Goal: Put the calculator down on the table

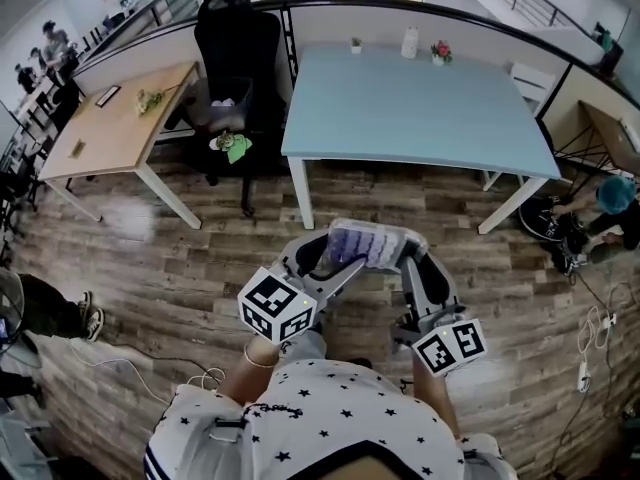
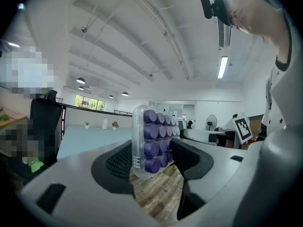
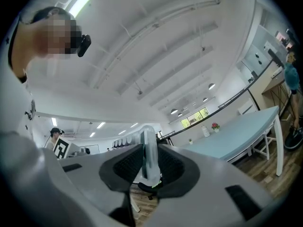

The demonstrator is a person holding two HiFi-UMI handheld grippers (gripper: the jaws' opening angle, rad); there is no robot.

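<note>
The calculator (image 1: 368, 243), a clear case with purple keys, hangs in the air above the wooden floor, just short of the light blue table (image 1: 420, 108). My left gripper (image 1: 335, 255) is shut on it from the left; in the left gripper view the calculator (image 2: 154, 143) stands upright between the pads of my left gripper (image 2: 151, 161), keys facing the right jaw. My right gripper (image 1: 408, 260) is shut on its right end. In the right gripper view the calculator (image 3: 147, 156) shows edge-on, pinched between both pads of my right gripper (image 3: 147, 170).
A white bottle (image 1: 409, 41) and small flowers (image 1: 441, 52) stand at the blue table's far edge. A black chair (image 1: 235, 48) and a wooden table (image 1: 110, 128) are to the left. A person (image 1: 610, 203) crouches at the right; cables (image 1: 590, 348) lie on the floor.
</note>
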